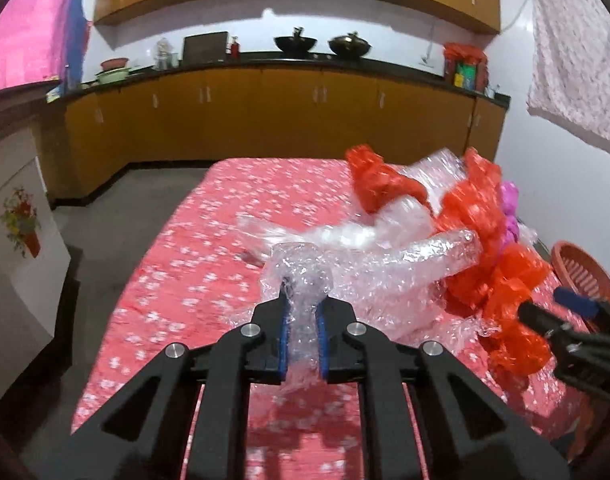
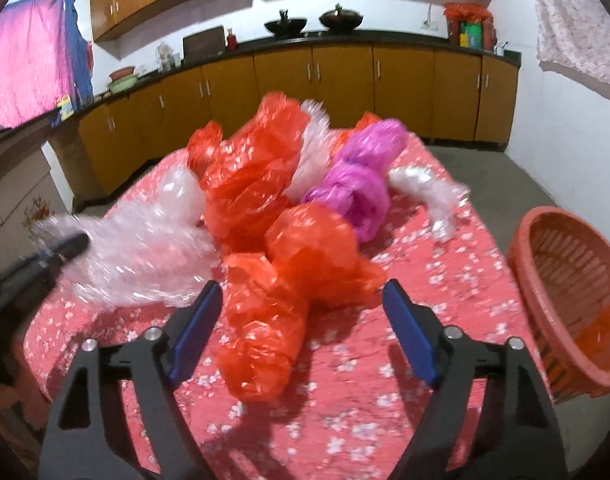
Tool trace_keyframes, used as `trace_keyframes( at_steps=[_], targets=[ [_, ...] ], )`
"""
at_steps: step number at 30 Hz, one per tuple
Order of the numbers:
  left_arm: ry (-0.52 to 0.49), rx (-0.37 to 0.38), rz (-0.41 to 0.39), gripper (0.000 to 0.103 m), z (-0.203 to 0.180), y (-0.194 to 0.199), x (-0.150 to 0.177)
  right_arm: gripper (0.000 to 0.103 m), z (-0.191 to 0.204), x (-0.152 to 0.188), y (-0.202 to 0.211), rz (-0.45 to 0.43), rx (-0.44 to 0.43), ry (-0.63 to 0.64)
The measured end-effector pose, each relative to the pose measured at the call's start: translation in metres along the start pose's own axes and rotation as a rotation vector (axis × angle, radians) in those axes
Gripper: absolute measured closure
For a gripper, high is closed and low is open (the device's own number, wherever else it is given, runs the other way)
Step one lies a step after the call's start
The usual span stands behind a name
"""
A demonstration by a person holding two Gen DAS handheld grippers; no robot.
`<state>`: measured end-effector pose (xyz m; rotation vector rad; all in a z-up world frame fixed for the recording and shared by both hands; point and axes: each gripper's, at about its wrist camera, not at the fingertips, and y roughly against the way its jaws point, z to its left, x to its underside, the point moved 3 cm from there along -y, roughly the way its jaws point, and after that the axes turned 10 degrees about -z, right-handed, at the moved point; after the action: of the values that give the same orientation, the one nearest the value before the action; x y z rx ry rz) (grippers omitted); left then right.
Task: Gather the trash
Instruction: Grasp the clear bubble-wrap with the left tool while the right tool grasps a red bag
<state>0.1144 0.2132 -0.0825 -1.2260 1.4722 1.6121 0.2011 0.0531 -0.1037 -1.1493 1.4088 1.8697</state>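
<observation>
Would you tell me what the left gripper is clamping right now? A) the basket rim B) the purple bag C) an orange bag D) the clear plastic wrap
D: the left gripper has its blue pads closed on the clear plastic wrap.

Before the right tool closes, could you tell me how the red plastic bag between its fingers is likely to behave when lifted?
The red plastic bag looks thin and crumpled, so it will probably be floppy and crush flat when the open right tool closes. It seems very light. Its glossy film may slip, and its upper folds lie against other bags, so neighbours might drag along.
</observation>
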Motion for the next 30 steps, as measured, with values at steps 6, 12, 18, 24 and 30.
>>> trace_keyframes(
  at_steps=[6,12,18,24,30],
  targets=[
    [0.033,-0.026,-0.008,0.092,0.016,0.004,-0.001,0.045,0.008,0.006,-0.012,0.043,-0.012,0.005],
    [0.058,-0.028,-0.006,0.092,0.021,0.006,-0.001,0.066,0.017,0.009,-0.017,0.068,-0.038,0.040],
    [0.065,-0.019,-0.015,0.092,0.017,0.011,-0.003,0.071,0.016,0.011,-0.009,0.060,-0.043,0.044],
    [0.067,-0.001,-0.031,0.092,0.011,0.018,-0.008,0.071,0.005,0.010,0.012,0.031,-0.053,0.030],
    [0.071,0.023,-0.053,0.092,0.002,0.029,-0.017,0.071,-0.007,0.005,0.035,0.002,-0.057,0.007]
  ],
)
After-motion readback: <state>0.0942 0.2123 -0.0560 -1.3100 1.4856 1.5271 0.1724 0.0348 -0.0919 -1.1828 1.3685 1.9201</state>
